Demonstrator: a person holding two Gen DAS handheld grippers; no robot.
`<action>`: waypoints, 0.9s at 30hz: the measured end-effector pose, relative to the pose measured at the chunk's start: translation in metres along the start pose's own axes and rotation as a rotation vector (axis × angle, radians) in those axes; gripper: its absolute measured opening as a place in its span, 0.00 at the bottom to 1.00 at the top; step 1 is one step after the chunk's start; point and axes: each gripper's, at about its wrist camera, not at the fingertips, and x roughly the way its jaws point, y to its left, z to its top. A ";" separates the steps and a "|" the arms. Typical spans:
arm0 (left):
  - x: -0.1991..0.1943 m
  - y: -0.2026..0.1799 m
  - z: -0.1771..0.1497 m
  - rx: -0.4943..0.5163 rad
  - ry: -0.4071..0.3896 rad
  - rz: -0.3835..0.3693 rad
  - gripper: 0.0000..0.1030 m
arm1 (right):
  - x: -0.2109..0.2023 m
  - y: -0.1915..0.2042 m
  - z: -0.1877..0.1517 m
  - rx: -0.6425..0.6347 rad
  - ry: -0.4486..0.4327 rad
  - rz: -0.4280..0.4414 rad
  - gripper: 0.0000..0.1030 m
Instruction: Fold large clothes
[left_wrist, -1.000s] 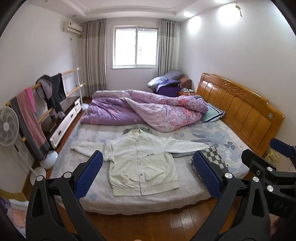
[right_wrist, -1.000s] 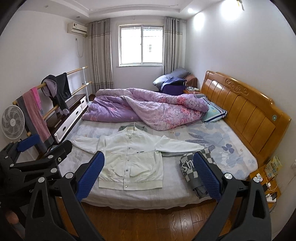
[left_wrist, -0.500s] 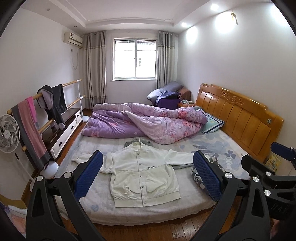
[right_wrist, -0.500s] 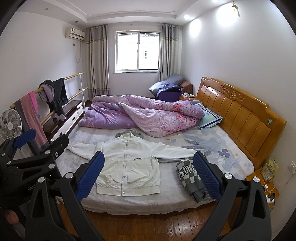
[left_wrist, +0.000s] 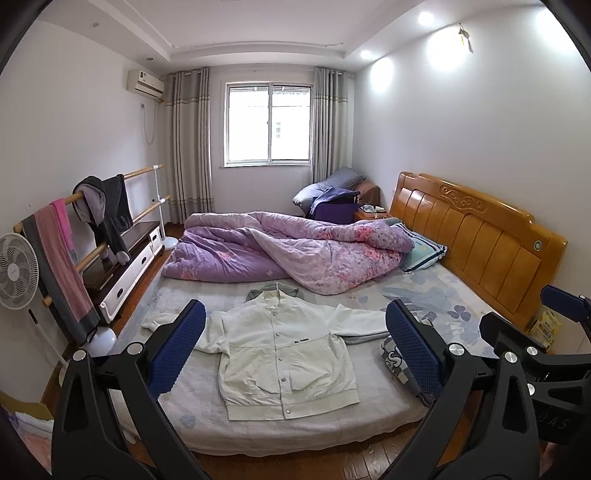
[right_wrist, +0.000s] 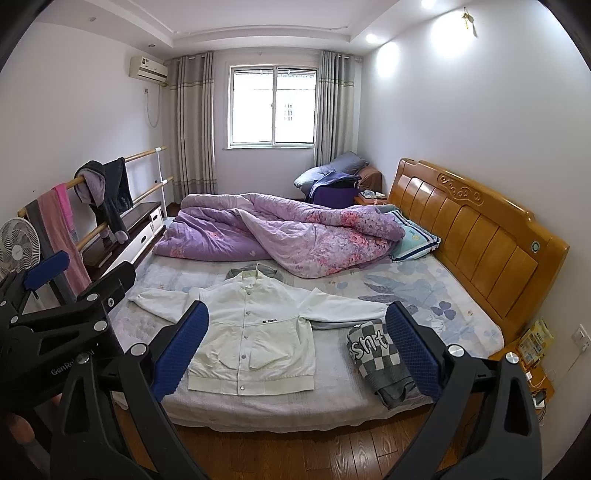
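A white button-front jacket lies flat and face up on the bed, sleeves spread out to both sides; it also shows in the right wrist view. My left gripper is open and empty, held in the air well short of the bed's near edge. My right gripper is open and empty too, at about the same distance. A folded grey-and-white checkered garment lies to the right of the jacket, near the bed's front edge.
A crumpled purple duvet fills the far half of the bed. The wooden headboard is on the right. A clothes rail with hanging garments and a fan stand on the left. Wooden floor lies before the bed.
Both grippers have drawn back from the bed and tilted up, so the jacket looks smaller and lower and more ceiling shows. Both stay open and empty.
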 end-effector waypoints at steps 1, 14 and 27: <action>0.001 -0.001 0.000 0.002 0.000 0.000 0.95 | 0.000 0.000 0.000 0.000 0.001 0.000 0.90; 0.006 -0.006 0.003 0.002 0.004 -0.007 0.95 | 0.001 -0.002 0.001 0.003 0.003 -0.001 0.90; 0.016 -0.010 0.004 0.003 0.015 -0.009 0.95 | 0.000 -0.002 -0.002 0.002 0.011 -0.007 0.90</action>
